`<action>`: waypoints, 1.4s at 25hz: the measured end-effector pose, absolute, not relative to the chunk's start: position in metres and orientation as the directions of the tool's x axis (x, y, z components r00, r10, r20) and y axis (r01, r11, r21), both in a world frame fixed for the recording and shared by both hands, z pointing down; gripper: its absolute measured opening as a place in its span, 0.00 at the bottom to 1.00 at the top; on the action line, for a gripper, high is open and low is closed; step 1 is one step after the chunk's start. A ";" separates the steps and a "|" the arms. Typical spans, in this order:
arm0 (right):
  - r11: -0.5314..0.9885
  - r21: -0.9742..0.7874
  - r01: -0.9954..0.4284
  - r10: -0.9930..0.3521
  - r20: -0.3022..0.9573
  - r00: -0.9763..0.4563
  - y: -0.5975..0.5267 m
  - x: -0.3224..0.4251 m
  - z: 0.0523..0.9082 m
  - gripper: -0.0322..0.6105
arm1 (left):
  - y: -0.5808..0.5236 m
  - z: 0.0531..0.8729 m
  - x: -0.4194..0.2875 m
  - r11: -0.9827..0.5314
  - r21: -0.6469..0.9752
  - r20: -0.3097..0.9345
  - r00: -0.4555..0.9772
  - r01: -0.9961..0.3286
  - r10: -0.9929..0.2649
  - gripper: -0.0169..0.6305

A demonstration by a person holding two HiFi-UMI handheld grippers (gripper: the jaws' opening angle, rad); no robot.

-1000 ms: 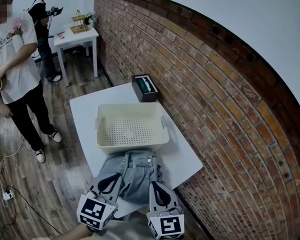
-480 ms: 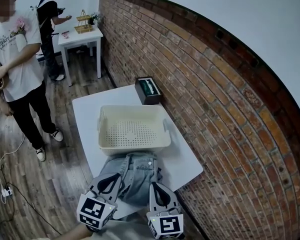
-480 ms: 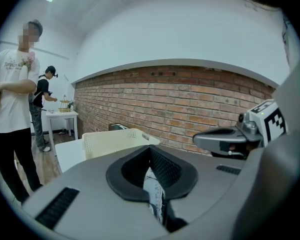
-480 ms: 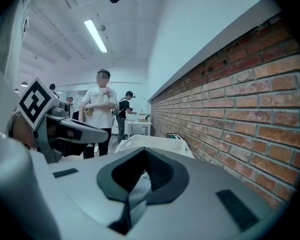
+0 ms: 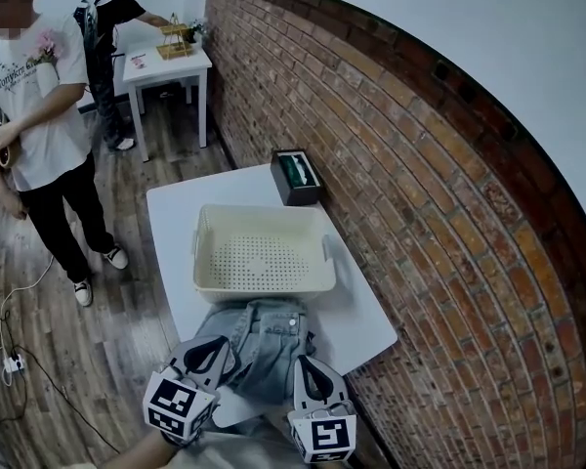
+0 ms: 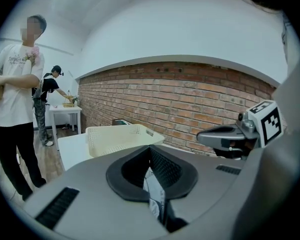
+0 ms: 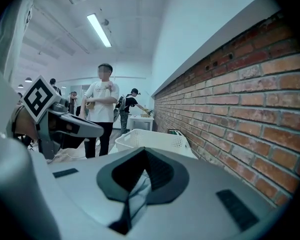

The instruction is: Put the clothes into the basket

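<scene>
Light blue jeans [image 5: 264, 345] lie crumpled on the white table [image 5: 176, 223], just in front of the empty cream perforated basket [image 5: 264, 252]. My left gripper [image 5: 213, 358] is shut on the jeans' near left edge, and pale fabric shows between its jaws in the left gripper view [image 6: 150, 151]. My right gripper [image 5: 308, 369] is shut on the near right edge, with fabric pinched in its jaws [image 7: 144, 156]. The basket [image 6: 121, 136] [image 7: 150, 140] stands beyond both grippers.
A black tissue box [image 5: 296, 176] sits behind the basket against the brick wall [image 5: 420, 213]. A person in a white shirt [image 5: 39, 135] stands left of the table. Another person [image 5: 112, 27] is at a small white table [image 5: 171, 66] farther back. Cables lie on the wooden floor [image 5: 15, 360].
Both grippers stay shut on the jeans and have barely shifted. The person in black at the back has stepped up to the small table.
</scene>
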State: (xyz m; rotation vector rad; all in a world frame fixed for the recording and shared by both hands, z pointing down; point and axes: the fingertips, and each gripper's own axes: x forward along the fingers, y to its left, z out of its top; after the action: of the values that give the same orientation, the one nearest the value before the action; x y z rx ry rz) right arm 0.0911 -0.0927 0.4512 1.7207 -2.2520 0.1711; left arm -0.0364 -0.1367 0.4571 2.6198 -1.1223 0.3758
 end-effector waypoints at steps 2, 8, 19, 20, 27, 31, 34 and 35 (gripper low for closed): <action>0.277 0.086 -0.957 -0.918 0.317 -0.237 -0.095 0.095 0.456 0.05 | -0.138 0.464 -0.037 -0.669 0.120 0.350 0.662 -0.734 -0.663 0.04; 0.291 0.091 -0.953 -0.903 0.355 -0.242 -0.099 0.102 0.475 0.05 | -0.145 0.490 -0.041 -0.659 0.115 0.418 0.638 -0.743 -0.647 0.04; 0.308 0.066 -0.949 -0.865 0.436 -0.250 -0.100 0.116 0.509 0.21 | -0.148 0.532 -0.041 -0.675 0.151 0.514 0.641 -0.722 -0.570 0.21; 0.306 0.054 -0.950 -0.860 0.445 -0.251 -0.099 0.118 0.513 0.25 | -0.148 0.535 -0.041 -0.673 0.155 0.524 0.638 -0.723 -0.564 0.24; 0.303 -0.003 -0.953 -0.816 0.516 -0.261 -0.099 0.126 0.540 0.46 | -0.152 0.557 -0.048 -0.660 0.159 0.590 0.607 -0.734 -0.532 0.45; 0.323 -0.021 -0.946 -0.790 0.544 -0.282 -0.100 0.124 0.552 0.54 | -0.152 0.570 -0.048 -0.673 0.176 0.620 0.612 -0.718 -0.491 0.55; 0.337 -0.032 -0.941 -0.765 0.574 -0.294 -0.101 0.124 0.562 0.60 | -0.153 0.579 -0.048 -0.670 0.192 0.640 0.609 -0.717 -0.468 0.60; 0.342 -0.034 -0.939 -0.757 0.583 -0.297 -0.101 0.124 0.565 0.61 | -0.154 0.582 -0.048 -0.666 0.203 0.647 0.609 -0.718 -0.459 0.63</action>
State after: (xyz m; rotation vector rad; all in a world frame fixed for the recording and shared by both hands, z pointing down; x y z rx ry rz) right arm 0.1237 -0.1010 0.5654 1.4809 -2.1406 0.5160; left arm -0.0480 -0.1536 0.5822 2.3892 -0.9347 0.7813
